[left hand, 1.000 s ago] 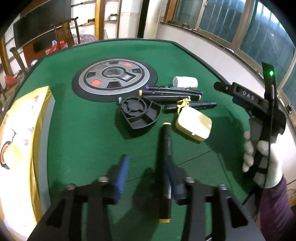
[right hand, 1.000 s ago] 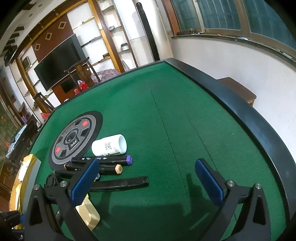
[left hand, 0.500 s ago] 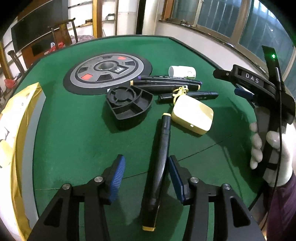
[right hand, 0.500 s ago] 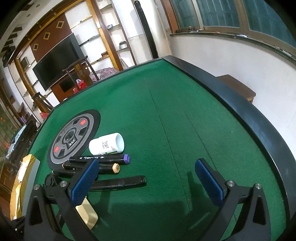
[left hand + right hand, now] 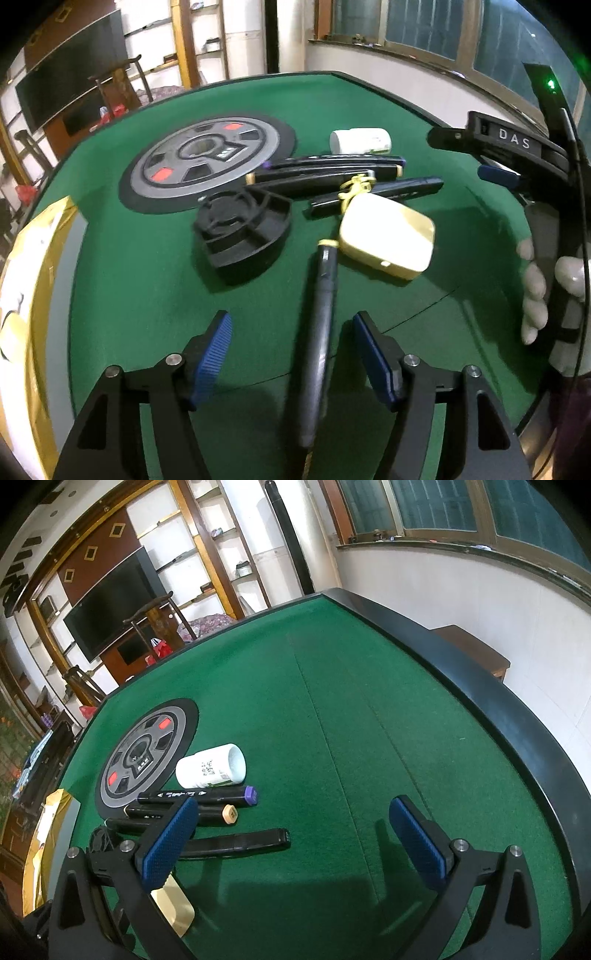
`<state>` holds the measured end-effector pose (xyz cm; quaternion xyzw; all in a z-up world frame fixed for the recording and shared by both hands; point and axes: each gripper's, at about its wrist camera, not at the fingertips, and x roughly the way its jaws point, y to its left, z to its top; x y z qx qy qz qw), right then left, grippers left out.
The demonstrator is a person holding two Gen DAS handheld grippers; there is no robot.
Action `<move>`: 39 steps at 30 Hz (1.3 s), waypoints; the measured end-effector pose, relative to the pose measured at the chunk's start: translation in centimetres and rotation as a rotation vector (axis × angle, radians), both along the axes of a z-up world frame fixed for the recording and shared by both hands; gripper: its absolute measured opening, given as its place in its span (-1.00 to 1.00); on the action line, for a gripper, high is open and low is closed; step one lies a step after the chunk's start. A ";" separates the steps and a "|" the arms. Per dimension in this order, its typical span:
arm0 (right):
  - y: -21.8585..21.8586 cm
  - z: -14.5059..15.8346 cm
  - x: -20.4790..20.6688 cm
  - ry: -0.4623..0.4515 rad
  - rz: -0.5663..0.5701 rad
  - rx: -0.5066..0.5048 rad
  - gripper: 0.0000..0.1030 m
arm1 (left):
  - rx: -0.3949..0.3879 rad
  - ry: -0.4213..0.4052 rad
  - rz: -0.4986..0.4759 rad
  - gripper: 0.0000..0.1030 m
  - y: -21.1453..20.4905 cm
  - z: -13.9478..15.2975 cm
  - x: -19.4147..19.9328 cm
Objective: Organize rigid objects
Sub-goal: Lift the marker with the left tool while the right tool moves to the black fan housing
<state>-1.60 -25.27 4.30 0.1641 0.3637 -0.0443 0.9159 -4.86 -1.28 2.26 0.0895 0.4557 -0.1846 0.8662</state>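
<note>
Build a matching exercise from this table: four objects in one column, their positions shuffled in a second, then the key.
1. white bottle
2. black marker
3. cream case
4. black sectioned tray

A. lying between the open pads of the left hand-held gripper
B. on its side, beyond the row of markers
C. left of the cream case
D. yellow cord attached

Pairs: 1-B, 2-A, 3-D, 4-C

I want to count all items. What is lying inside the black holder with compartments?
In the left wrist view, the visible compartments of the black holder look empty: only dark ribs and floor. Its near wall covers part of the insides. In the right wrist view the fingers cover nearly all of it.
</note>
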 end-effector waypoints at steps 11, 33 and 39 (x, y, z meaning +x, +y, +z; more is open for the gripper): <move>-1.0 -0.8 0.4 0.029 -0.016 0.041 1.00 | -0.227 0.107 0.001 -0.72 2.5 0.9 -0.5; 6.1 2.2 -1.7 0.003 0.167 0.009 1.00 | -0.555 -0.244 0.160 -0.71 22.0 11.3 -9.5; 14.3 2.3 0.2 0.044 0.369 -0.081 1.00 | -0.568 -0.263 0.196 -0.71 24.8 10.8 -10.3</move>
